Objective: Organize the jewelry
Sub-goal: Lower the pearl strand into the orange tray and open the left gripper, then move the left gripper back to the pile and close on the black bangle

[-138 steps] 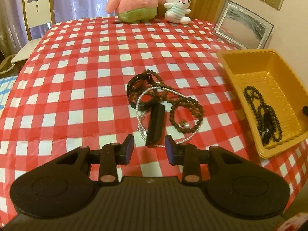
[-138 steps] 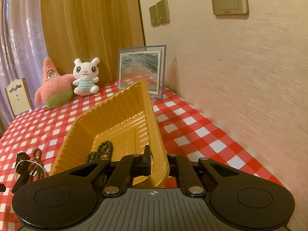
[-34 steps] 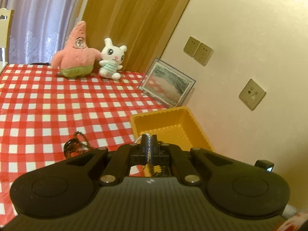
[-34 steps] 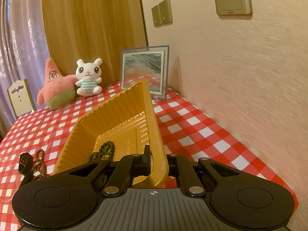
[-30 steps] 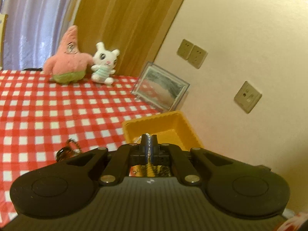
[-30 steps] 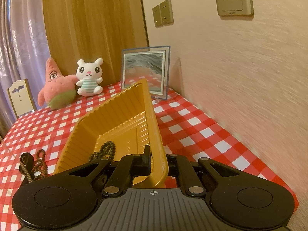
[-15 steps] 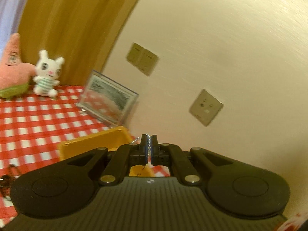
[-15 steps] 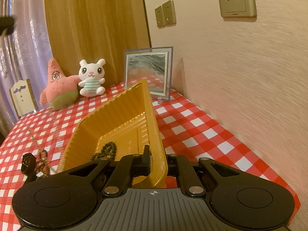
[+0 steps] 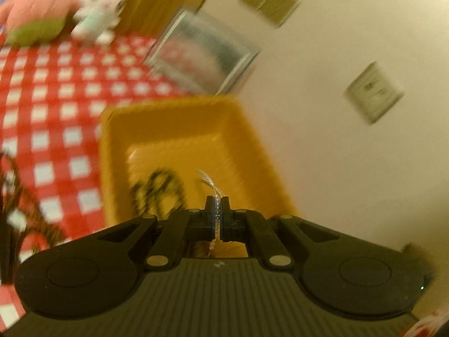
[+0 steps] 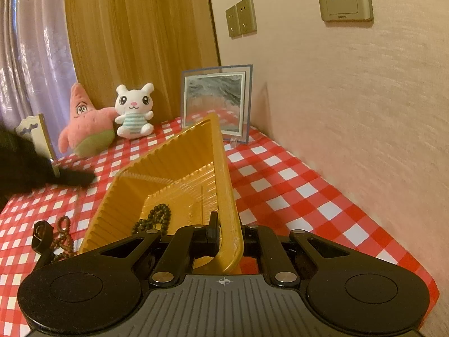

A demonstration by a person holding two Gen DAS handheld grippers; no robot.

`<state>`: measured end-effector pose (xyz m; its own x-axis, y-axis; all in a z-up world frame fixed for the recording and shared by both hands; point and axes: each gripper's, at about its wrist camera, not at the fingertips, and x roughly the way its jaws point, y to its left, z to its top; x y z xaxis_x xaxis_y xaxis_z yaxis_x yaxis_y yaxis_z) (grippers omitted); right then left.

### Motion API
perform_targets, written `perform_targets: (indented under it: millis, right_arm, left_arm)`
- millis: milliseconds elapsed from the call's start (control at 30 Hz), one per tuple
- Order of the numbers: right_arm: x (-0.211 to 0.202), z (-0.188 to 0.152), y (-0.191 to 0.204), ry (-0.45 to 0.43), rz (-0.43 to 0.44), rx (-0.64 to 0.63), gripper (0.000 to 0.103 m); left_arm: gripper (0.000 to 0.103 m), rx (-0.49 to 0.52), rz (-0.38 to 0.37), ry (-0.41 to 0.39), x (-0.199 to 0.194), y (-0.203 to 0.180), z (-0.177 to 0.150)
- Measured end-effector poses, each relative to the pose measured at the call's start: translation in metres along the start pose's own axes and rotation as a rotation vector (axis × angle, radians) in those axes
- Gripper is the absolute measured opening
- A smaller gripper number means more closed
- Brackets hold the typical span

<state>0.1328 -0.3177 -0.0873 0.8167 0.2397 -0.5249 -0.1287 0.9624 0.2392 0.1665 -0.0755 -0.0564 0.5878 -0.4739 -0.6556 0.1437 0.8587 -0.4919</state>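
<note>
My left gripper [image 9: 217, 205] pinches the pearl strand [image 9: 209, 183] above the yellow tray [image 9: 174, 120]; right gripper [image 10: 228, 231] clamps its rim; I'd lower, then release.

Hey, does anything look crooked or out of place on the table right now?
Yes: the yellow tray sits tilted, one side lifted off the checked tablecloth, with the right tool clamped on its rim. Some bead jewelry lies outside it.

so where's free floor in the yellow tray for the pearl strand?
Free: the tray floor's far half, toward the picture frame. Crowded: the near end, where the dark bead necklace lies and the right gripper clamps the rim.
</note>
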Motion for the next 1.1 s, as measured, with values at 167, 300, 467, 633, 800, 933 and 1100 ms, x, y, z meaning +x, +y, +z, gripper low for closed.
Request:
perform_targets:
  millis: [167,300,467,633,800,933,1100]
  right_arm:
    - [0.000,-0.001,0.001,0.003,0.003,-0.003,0.007]
    - [0.001,-0.002,0.001,0.008,0.004,-0.002,0.007]
    - [0.001,-0.002,0.002,0.008,0.004,-0.002,0.007]
    - [0.002,-0.002,0.001,0.008,0.004,-0.003,0.007]
    - [0.002,-0.002,0.002,0.009,0.004,-0.002,0.007]
    - [0.002,-0.002,0.002,0.008,0.004,-0.002,0.007]
    - [0.002,-0.002,0.002,0.010,0.004,-0.001,0.007]
  left_arm:
    - [0.002,-0.016,0.056,0.058,0.017,0.016,-0.018]
    - [0.004,-0.003,0.099,0.074,0.026,0.017,-0.022]
    - [0.020,0.022,0.138,0.063,0.021,0.013,-0.023]
    - [0.021,0.047,0.144,0.053,0.012,0.011,-0.024]
    - [0.021,0.060,0.170,0.027,-0.006,0.014,-0.028]
    - [0.021,0.042,0.204,-0.007,-0.029,0.026,-0.034]
    - [0.021,0.045,0.309,-0.032,-0.057,0.048,-0.049]
